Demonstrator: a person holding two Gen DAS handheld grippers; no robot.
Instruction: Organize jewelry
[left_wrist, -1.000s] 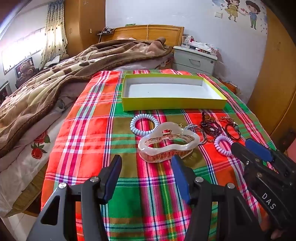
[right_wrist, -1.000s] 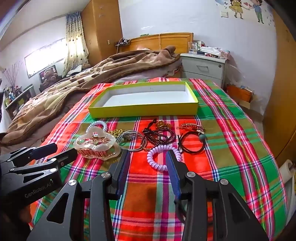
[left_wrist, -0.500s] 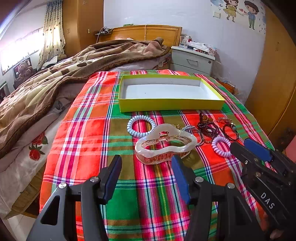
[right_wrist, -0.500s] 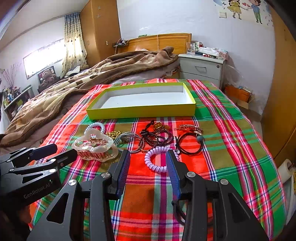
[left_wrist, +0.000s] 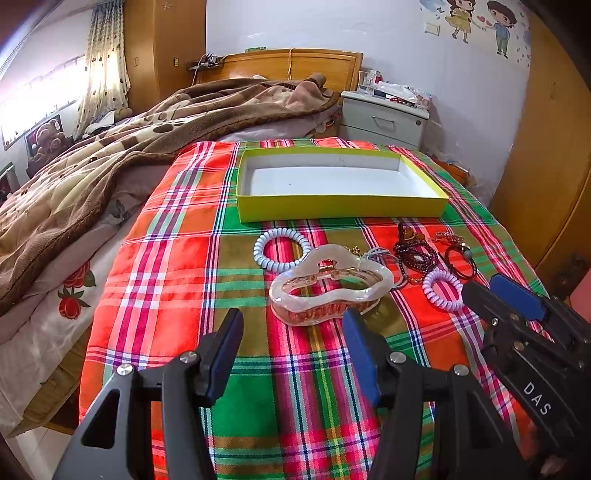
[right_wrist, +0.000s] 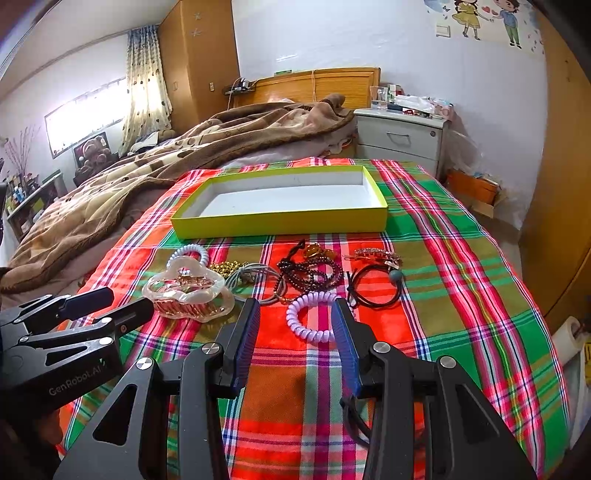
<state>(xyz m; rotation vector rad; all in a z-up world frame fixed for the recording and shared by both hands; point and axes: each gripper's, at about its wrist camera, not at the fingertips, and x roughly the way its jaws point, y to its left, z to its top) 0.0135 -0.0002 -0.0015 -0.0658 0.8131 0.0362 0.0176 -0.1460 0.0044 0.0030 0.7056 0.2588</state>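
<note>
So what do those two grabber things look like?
Both are black metal with triangle cut-outs and silver bolts. The left gripper and right gripper each have two flat fingers with blue pads. White lettering says GenRobot.AI on one side and DAS on the other.

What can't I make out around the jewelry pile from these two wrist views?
- Gold bead chain: mostly hidden behind the translucent pink claw hair clip, both views.
- Grey elastic hair ties: partly behind the same clip, left view.
- Lilac spiral hair tie: edge hidden by right gripper fingertips.
- Nightstand clutter: too small.
</note>
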